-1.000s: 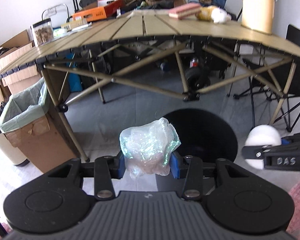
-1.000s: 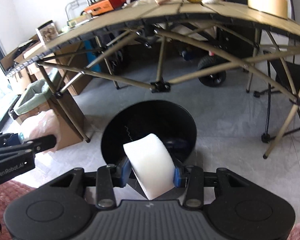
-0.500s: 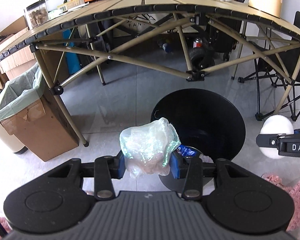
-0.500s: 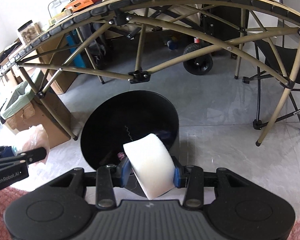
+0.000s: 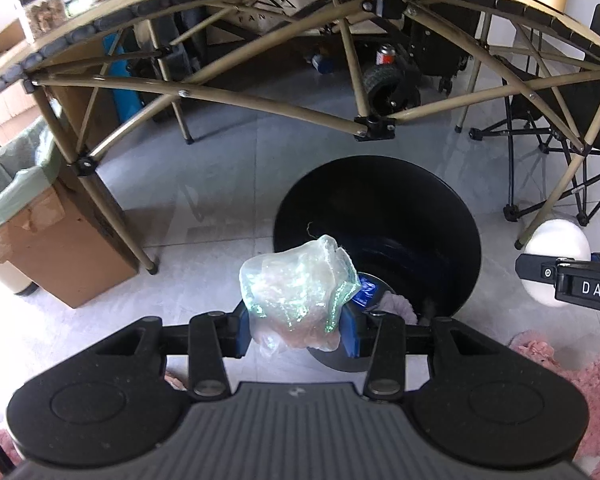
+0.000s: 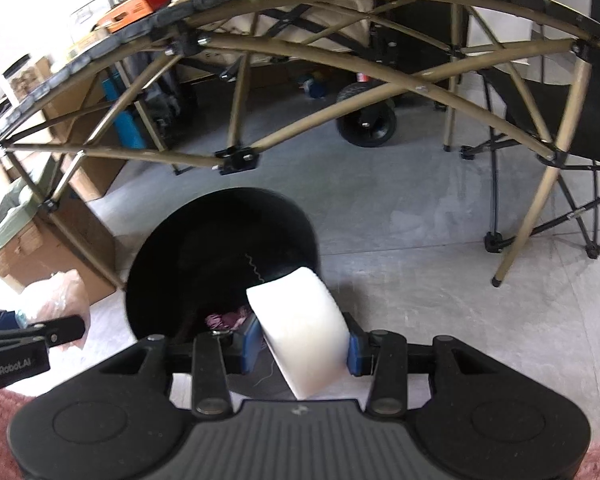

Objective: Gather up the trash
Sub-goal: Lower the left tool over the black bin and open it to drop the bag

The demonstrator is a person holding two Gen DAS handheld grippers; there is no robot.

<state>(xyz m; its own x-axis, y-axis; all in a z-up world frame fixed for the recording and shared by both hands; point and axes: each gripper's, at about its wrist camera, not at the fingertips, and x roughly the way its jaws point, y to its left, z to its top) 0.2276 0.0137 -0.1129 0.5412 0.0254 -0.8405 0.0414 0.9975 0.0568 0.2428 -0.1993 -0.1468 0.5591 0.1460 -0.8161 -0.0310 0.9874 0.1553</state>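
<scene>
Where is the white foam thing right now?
The white foam piece is pinched in the right gripper, at the near right edge of the black bin on the floor. In the left wrist view it shows far right.

Two grippers: the left gripper (image 5: pixel 297 322) and the right gripper (image 6: pixel 299 346); one crumpled plastic wrapper (image 5: pixel 298 294); one white foam block (image 6: pixel 300 330); one round black trash bin (image 5: pixel 380 236); one cardboard box lined with a green bag (image 5: pixel 40 240); one folding table (image 5: pixel 284 92) with a tan tube frame; one black folding chair (image 6: pixel 572 128); one black rubber wheel (image 6: pixel 366 124); one red can (image 5: pixel 386 54); one orange box (image 6: pixel 148 0) on the tabletop.
</scene>
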